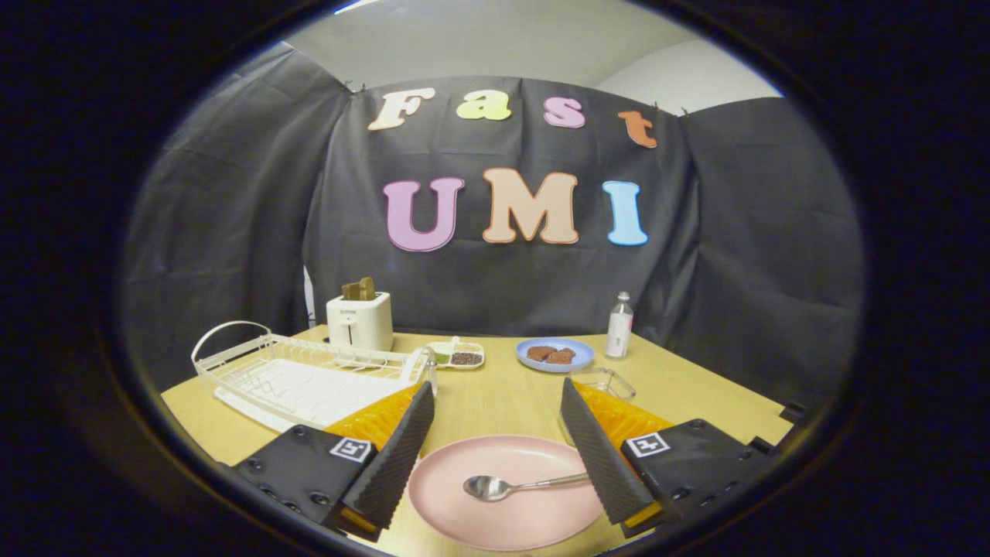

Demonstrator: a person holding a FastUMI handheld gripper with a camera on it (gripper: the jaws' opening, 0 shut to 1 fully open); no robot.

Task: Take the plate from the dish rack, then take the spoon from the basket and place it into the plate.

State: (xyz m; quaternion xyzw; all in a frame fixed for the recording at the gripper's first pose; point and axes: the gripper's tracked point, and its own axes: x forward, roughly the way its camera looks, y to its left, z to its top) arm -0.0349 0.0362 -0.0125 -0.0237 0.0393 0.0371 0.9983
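Gripper spread wide, holding nothing, fingers flanking the pink plate on the near tabletop. Spoon lies in the plate, bowl left, handle end running under the right finger. White dish rack far left, close to the tabletop's left edge. Toaster, snack tray, blue plate and bottle line the far edge. Clear container just beyond the right finger. Open tabletop between plate and far row.

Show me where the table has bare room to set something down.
Bare wood lies ahead of the open tool, between pink plate and blue plate; more right of the bottle. Crowded: the dish rack side, toaster, snack tray, clear container.
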